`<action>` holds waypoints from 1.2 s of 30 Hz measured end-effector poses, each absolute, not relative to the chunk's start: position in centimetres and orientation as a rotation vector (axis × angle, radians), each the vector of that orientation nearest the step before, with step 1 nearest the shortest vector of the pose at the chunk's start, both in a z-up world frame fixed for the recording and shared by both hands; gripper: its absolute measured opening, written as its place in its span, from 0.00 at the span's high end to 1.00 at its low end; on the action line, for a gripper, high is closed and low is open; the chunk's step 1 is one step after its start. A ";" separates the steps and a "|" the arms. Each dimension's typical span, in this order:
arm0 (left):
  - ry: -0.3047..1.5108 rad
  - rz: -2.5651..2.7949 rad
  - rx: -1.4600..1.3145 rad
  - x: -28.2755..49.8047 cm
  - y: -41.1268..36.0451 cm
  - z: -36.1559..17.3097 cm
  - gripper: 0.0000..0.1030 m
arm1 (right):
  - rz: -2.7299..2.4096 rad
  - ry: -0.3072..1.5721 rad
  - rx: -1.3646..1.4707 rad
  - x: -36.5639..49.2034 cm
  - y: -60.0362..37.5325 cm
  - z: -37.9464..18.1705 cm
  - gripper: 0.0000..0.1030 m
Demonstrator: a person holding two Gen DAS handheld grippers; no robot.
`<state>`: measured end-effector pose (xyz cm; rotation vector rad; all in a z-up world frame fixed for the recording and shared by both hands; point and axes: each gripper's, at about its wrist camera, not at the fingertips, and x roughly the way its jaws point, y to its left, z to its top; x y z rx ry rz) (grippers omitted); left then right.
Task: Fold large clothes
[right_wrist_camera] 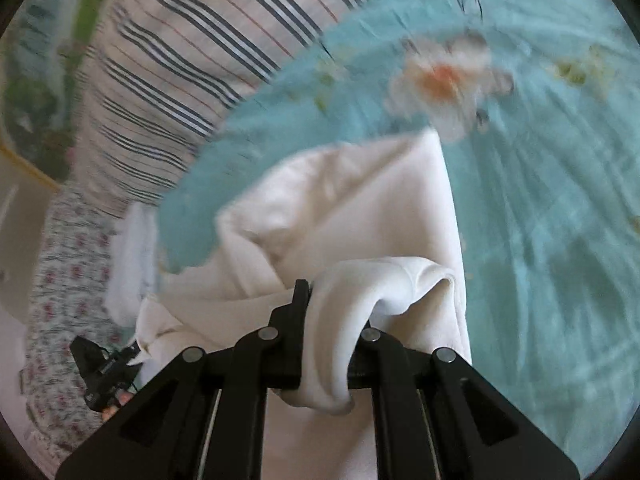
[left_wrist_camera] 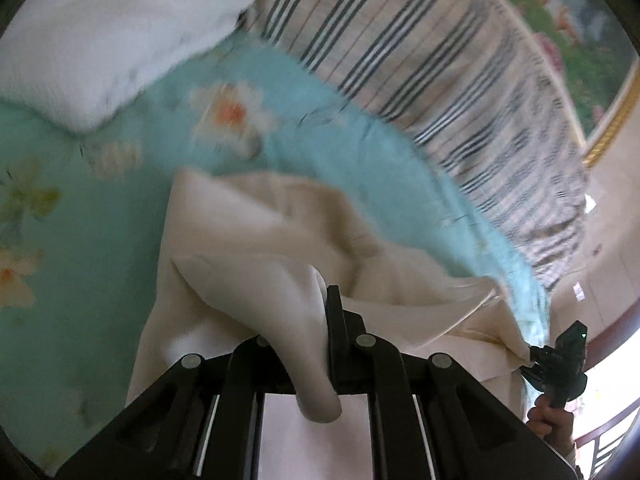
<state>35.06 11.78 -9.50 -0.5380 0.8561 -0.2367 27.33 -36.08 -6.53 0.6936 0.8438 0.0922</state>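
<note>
A large cream-white garment [left_wrist_camera: 280, 224] hangs between my two grippers above a turquoise floral bedsheet [left_wrist_camera: 120, 208]. My left gripper [left_wrist_camera: 324, 320] is shut on a bunched edge of the garment, which drapes over its fingers. My right gripper [right_wrist_camera: 316, 312] is shut on another bunched edge of the same garment [right_wrist_camera: 360, 200]. The right gripper also shows in the left wrist view [left_wrist_camera: 536, 356], pinching a corner of the cloth. The left gripper shows in the right wrist view [right_wrist_camera: 128, 356], also pinching the cloth. Both views are motion-blurred.
A striped pillow or cover [left_wrist_camera: 440, 64] lies at the bed's far side. A white folded cloth [left_wrist_camera: 100, 44] rests on the sheet. A flowered fabric [right_wrist_camera: 60, 280] is beside the bed. A picture with a gold frame [left_wrist_camera: 600, 80] is beyond.
</note>
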 end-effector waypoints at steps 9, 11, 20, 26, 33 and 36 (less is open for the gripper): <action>0.844 -0.306 -0.579 31.7 11.8 -8.1 0.60 | 0.115 0.684 0.798 23.3 -38.1 -4.2 0.27; 0.844 -0.354 -0.554 30.1 10.7 -7.3 0.57 | 0.135 0.631 0.756 21.6 -37.6 -2.6 0.27; 0.988 -0.545 -0.385 29.9 1.2 -9.3 0.57 | 0.240 0.944 0.296 23.4 -27.6 -5.8 0.68; 0.946 -0.428 -0.338 34.8 2.5 -8.6 0.57 | 0.187 0.931 0.273 27.5 -27.9 -5.7 0.68; 0.892 -0.318 -0.446 39.8 7.6 -8.6 0.70 | -0.002 0.837 0.458 30.1 -33.8 -5.4 0.68; 0.867 -0.227 -0.470 40.3 9.2 -7.9 0.58 | -0.058 0.794 0.543 29.5 -36.0 -5.3 0.68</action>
